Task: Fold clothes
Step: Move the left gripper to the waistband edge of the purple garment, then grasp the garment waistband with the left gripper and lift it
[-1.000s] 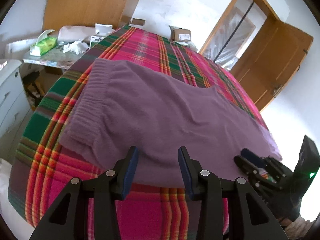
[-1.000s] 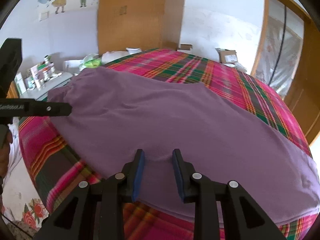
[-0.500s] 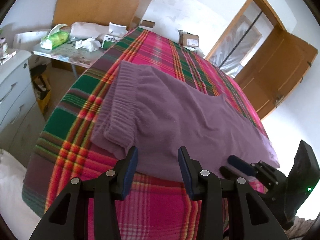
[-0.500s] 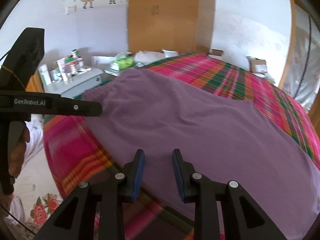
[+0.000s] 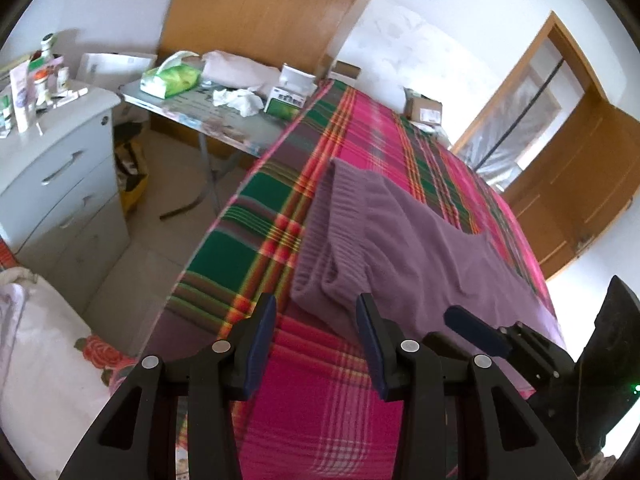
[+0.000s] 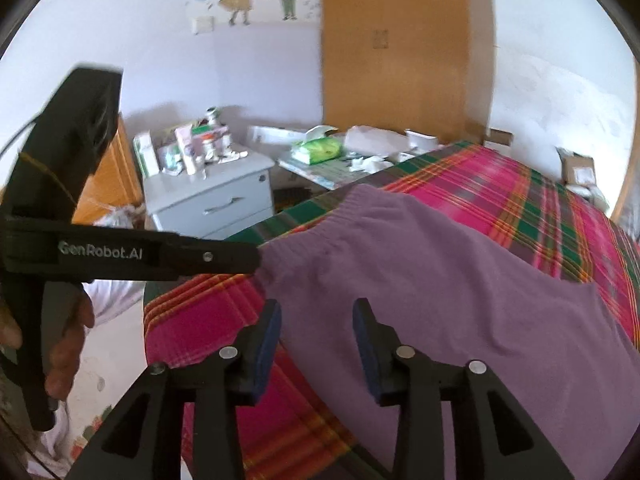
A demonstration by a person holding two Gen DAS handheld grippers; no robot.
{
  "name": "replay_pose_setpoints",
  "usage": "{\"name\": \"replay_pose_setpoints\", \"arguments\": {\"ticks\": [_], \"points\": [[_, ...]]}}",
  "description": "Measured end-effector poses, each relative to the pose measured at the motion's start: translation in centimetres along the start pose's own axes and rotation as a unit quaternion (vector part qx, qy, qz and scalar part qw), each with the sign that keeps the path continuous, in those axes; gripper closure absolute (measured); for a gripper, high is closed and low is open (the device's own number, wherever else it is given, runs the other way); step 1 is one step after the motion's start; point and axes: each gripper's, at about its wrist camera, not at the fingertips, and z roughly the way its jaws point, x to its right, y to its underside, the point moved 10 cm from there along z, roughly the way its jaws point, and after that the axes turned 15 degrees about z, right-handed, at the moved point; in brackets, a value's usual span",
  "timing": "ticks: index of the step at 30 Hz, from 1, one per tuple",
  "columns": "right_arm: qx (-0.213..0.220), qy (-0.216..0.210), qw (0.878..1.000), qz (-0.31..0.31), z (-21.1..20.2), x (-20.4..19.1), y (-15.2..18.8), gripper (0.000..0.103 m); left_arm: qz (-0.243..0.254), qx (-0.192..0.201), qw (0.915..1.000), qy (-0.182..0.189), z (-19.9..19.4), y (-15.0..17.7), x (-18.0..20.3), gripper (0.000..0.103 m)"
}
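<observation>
A purple knitted garment lies spread flat on the plaid bed cover, its ribbed hem bunched at the near left corner. My left gripper is open just short of that bunched corner, nothing between its fingers. The right gripper shows low on the right over the garment's near edge. In the right wrist view the garment fills the middle and right. My right gripper is open above its near edge. The left gripper reaches in from the left, tip at the garment's corner, with a hand on its handle.
A white drawer unit with bottles stands left of the bed. Beside it a folding table carries a green tissue pack and boxes. A wooden wardrobe is behind, a wooden door to the right, a cardboard box at the bed's far end.
Both grippers have drawn back and swung left toward the garment's hem corner, which is now more bunched. Both have stayed open and hold nothing.
</observation>
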Motion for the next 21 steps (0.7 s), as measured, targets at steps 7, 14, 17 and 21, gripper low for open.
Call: {"name": "replay_pose_setpoints", "arguments": {"ticks": [7, 14, 17, 21], "points": [[-0.001, 0.015, 0.998, -0.055, 1.8, -2.4, 0.1, 0.055, -0.019, -0.012, 0.9997, 0.013, 0.2, 0.2, -0.7, 0.06], [-0.021, 0.058, 0.996, -0.068, 4.0, -2.7, 0.5, 0.054, -0.057, -0.005, 0.9974, 0.044, 0.0, -0.6, -1.0, 0.06], [-0.022, 0.062, 0.996, -0.063, 4.2, -2.6, 0.4, 0.054, -0.081, -0.003, 0.9949, 0.061, -0.1, -0.9, -1.5, 0.06], [-0.024, 0.067, 0.996, -0.054, 4.5, -2.4, 0.2, 0.062, -0.106, -0.011, 0.9911, 0.08, 0.4, -1.3, -1.9, 0.06]]}}
